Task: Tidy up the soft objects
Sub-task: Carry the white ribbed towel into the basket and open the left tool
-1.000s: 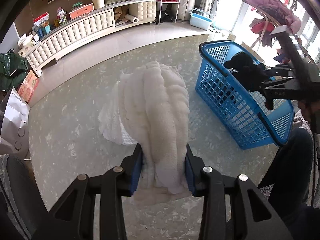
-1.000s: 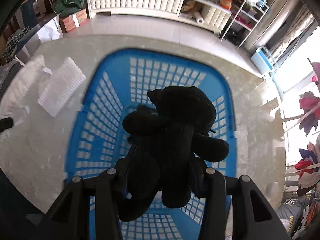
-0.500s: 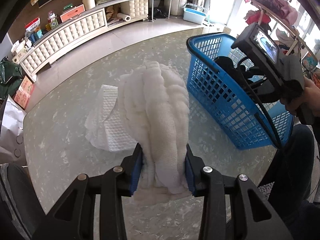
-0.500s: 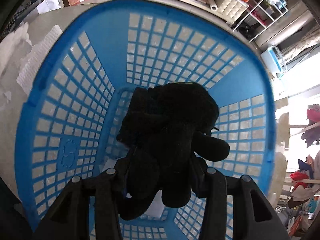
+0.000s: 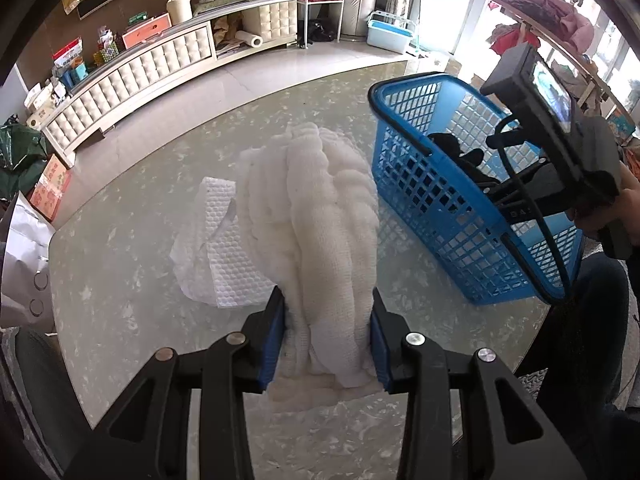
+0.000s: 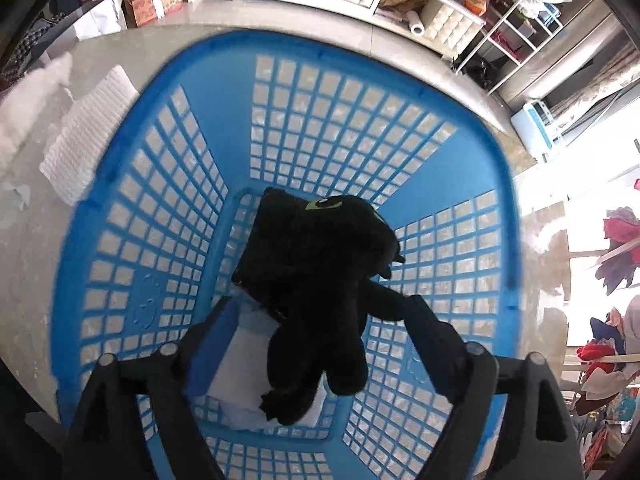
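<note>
My left gripper (image 5: 326,332) is shut on a white knitted cloth (image 5: 316,216) and holds it over the glass table. A white quilted cloth (image 5: 224,252) lies on the table just left of it. The blue basket (image 5: 404,176) stands to the right. My right gripper (image 6: 320,320) is inside the basket (image 6: 132,216) with its jaws spread wide. A black plush toy (image 6: 320,280) lies between the fingers on the basket floor, over a white item (image 6: 244,364). The toy also shows in the left wrist view (image 5: 452,152).
The table's front edge (image 5: 516,360) runs close on the right, beside the person's dark leg (image 5: 576,344). The quilted cloth (image 6: 84,144) lies left of the basket in the right wrist view. A white cabinet (image 5: 132,76) stands far behind.
My right gripper went down into the basket and opened, letting go of the black plush toy. My left gripper kept hold of the white knitted cloth and shifted a little.
</note>
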A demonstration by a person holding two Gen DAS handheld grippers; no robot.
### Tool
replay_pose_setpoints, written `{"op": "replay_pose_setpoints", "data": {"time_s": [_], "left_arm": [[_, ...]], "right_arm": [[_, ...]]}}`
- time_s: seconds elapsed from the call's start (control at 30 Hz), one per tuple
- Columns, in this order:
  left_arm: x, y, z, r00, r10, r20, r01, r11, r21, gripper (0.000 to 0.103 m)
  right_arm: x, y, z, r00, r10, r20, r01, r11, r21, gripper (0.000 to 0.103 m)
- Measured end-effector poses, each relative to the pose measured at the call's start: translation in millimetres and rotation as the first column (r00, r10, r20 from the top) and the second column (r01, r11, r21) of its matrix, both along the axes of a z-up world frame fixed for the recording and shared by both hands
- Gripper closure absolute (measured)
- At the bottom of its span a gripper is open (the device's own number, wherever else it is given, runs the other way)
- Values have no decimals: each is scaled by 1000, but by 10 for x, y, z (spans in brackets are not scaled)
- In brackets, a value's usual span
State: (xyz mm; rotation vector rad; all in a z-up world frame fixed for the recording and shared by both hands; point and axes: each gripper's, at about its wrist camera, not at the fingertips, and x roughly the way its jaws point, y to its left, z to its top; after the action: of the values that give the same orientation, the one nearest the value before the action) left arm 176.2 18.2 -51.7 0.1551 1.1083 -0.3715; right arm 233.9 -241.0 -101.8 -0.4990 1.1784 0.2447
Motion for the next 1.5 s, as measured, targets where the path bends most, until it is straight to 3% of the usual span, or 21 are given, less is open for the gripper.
{"op": "replay_pose_setpoints", "data": {"time_s": [0.17,0.5,0.77,1.0,1.5], "left_arm": [[-29,-70,51,1000,-24,15,24,1000,-15,67],[-178,-434,195,993,-110,46,111,994,-23,67],[-247,-820,493,976,-200,87,208,974,-95,67],[-191,-1264,439,939,-336,77,341,938,-65,67],[-122,-2010,148,823,-567,3,566,821,75,67]], "right_arm": [[-216,-63,242,996,23,83,-20,999,-34,0],[-831,-609,655,976,-80,201,60,993,105,0],[-1184,-974,735,956,-180,229,136,971,195,0],[-1302,-1180,655,939,-222,261,164,960,226,0],[-1319,-1446,562,919,-299,255,220,929,298,0]]}}
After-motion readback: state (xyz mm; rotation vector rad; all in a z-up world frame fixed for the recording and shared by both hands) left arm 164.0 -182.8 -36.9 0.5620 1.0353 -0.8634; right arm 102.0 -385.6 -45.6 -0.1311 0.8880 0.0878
